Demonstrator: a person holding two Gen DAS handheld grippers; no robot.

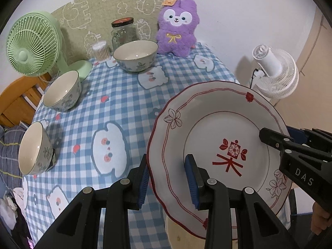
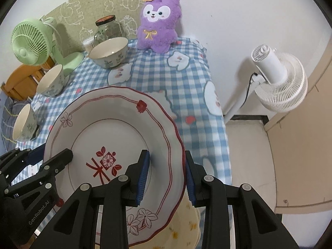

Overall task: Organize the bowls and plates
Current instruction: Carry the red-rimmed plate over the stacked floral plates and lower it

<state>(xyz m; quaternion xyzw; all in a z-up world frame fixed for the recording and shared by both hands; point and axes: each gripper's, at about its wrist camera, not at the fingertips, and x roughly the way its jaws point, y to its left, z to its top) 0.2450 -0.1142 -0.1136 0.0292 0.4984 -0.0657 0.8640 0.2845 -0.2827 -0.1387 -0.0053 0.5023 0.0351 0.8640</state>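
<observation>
Left wrist view: looks forward-down along left gripper fingers, close on plate left rim; table stretches ahead.
Right wrist view: same heading, close on plate right rim from right gripper; floor at right.
Shared: plate, each other's gripper, table, back wall.

White red-trimmed plate tilted above table edge, three floral bowls upright on checked cloth
</observation>
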